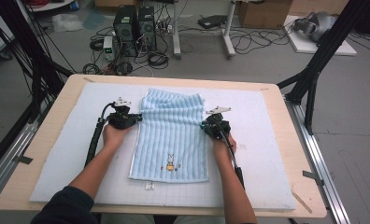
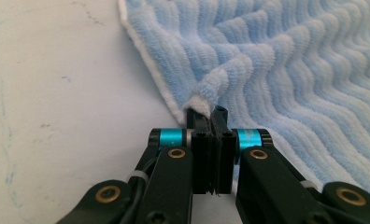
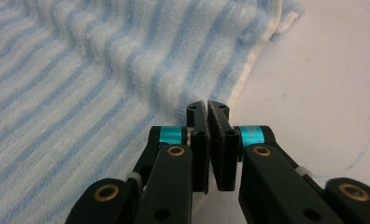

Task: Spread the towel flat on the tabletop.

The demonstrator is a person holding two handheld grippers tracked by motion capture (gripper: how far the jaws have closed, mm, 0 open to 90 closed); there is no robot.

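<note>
towel (image 1: 171,140), pale blue, lies flat on my desk's white mat (image 1: 262,154); my left gripper (image 2: 206,115) pinches its left edge, my right gripper (image 3: 207,109) clamps its right edge.

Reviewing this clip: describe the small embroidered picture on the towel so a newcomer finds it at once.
Start at the white mat covering the wooden table, then the light blue ribbed towel at its middle, held between two grippers. Near the towel's edge closest to the person sits a small rabbit embroidery, the only motif on the striped cloth.
</note>
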